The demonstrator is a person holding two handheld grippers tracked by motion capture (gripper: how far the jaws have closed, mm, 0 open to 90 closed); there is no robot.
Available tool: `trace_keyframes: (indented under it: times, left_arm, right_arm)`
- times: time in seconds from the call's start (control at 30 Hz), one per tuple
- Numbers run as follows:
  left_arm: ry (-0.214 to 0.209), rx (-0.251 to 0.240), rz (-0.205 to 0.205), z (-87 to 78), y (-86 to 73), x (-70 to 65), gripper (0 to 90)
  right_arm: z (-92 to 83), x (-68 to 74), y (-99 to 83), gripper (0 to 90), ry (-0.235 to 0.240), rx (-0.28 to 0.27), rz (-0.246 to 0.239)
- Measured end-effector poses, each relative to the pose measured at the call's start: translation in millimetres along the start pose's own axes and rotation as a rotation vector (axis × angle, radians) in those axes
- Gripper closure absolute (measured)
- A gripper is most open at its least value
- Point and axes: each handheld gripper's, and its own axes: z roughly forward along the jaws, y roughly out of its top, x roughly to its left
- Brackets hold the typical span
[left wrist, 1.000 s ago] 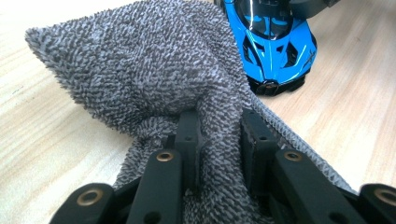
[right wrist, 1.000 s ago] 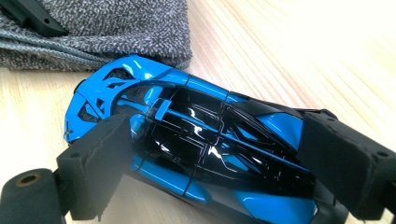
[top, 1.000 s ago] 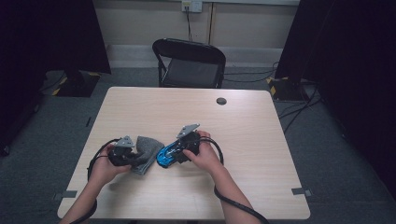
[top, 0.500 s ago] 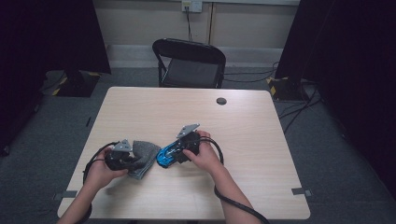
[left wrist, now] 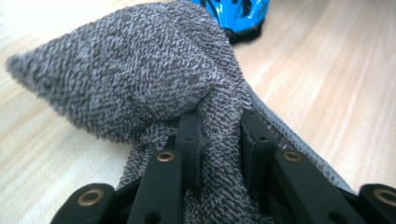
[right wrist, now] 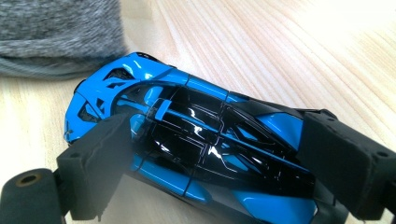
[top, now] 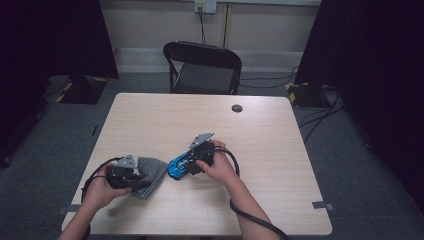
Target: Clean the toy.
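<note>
A grey terry cloth [top: 151,170] lies bunched on the wooden table [top: 280,200] at the near left. My left gripper [top: 131,176] is shut on a fold of it; in the left gripper view the cloth [left wrist: 140,70] rises between the black jaws of that gripper [left wrist: 219,135]. Just right of the cloth is a blue and black toy car [top: 177,167], nose towards the cloth. My right gripper [top: 189,164] is shut on it, and in the right gripper view that gripper [right wrist: 217,126] has its pads pressing on both sides of the car [right wrist: 196,140].
A black folding chair [top: 202,67] stands behind the table's far edge. A small black round cap [top: 237,108] sits near the far edge. Each gripper's cable trails toward the near edge. The grey cloth [right wrist: 56,32] lies close to the car's nose.
My left gripper has drawn the cloth a little to the left and toward the near edge, away from the car. The right gripper and car have stayed put.
</note>
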Motion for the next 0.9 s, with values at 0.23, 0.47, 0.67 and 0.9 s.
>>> trace_keyframes:
  times: [0.23,0.47,0.67,0.9]
  left_arm:
    - [-0.002,-0.033,0.014,-19.4,-0.5,-5.0,72.6]
    - [-0.002,-0.055,0.033,-20.9,6.0,-7.9,72.2]
    - [-0.002,-0.061,0.036,-20.5,8.9,-7.6,72.1]
    - [-0.001,-0.071,0.057,-21.1,15.1,-11.5,72.0]
  right_arm:
    - [-0.1,0.1,0.2,9.9,0.000,0.001,0.000]
    - [-0.2,1.6,-5.1,9.9,-0.006,-0.048,0.001]
    - [-0.3,3.2,-8.6,9.7,-0.015,-0.080,0.006]
    - [-5.6,4.3,-4.6,14.4,0.008,-0.086,0.027]
